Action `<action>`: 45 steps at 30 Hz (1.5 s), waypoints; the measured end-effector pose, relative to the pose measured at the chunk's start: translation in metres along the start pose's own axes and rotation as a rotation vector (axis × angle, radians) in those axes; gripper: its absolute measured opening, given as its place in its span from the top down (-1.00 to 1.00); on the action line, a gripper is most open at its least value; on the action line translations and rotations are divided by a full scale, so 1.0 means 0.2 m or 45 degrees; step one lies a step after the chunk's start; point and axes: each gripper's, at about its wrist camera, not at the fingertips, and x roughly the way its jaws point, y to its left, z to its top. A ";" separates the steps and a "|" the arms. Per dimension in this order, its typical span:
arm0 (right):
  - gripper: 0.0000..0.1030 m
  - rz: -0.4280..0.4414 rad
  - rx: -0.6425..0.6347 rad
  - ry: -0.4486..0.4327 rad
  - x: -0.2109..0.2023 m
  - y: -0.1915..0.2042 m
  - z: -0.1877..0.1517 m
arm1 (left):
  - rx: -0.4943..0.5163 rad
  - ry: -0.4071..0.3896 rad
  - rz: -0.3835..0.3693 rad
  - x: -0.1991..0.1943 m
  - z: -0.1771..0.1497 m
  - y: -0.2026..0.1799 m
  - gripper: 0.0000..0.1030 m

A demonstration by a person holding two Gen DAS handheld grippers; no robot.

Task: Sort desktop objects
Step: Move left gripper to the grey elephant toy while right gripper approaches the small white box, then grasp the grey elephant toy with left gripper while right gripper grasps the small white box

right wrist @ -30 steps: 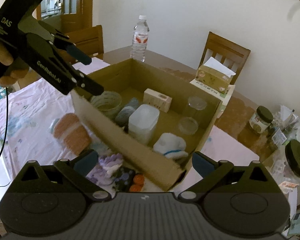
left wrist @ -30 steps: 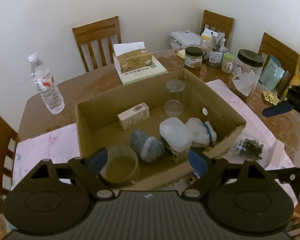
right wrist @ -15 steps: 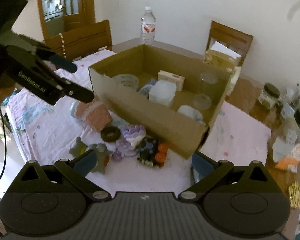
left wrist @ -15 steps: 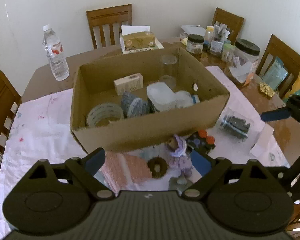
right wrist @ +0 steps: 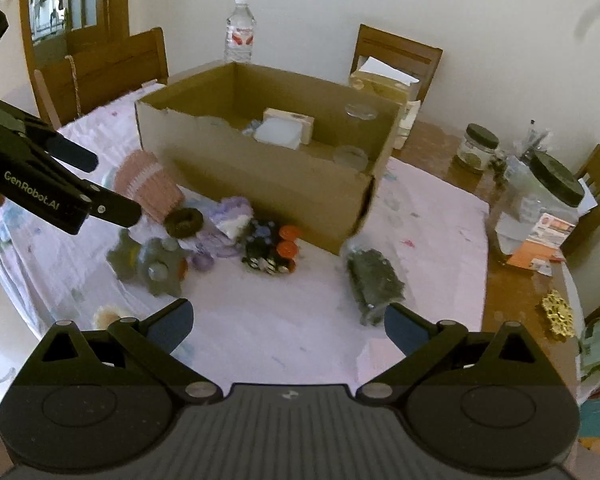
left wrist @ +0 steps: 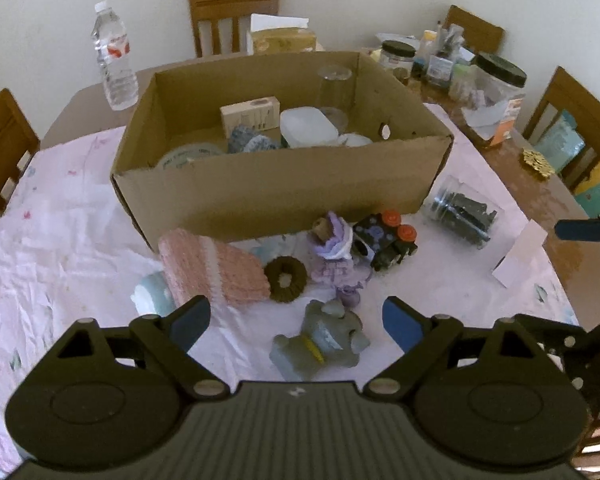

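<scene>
Light: soft, even daylight, moderately bright
Source: glazed door (right wrist: 66, 4) in the right wrist view glows brightest
Shadows: faint, under the cardboard box (left wrist: 284, 196)
Blur: right wrist view smeared; left sharper
Edges: fisheye bending, dark corners

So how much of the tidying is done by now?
Partly done. The cardboard box already holds several things, like a white tub and a small carton. Nothing is in hand: the left gripper and right gripper are both open. Left outside: a grey toy, a brown ring, a purple doll and a pink knit.
</scene>
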 end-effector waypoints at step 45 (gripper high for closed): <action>-0.71 0.073 0.156 0.151 0.33 -0.51 -0.19 | -0.357 0.065 0.439 0.35 -0.13 -0.27 -0.53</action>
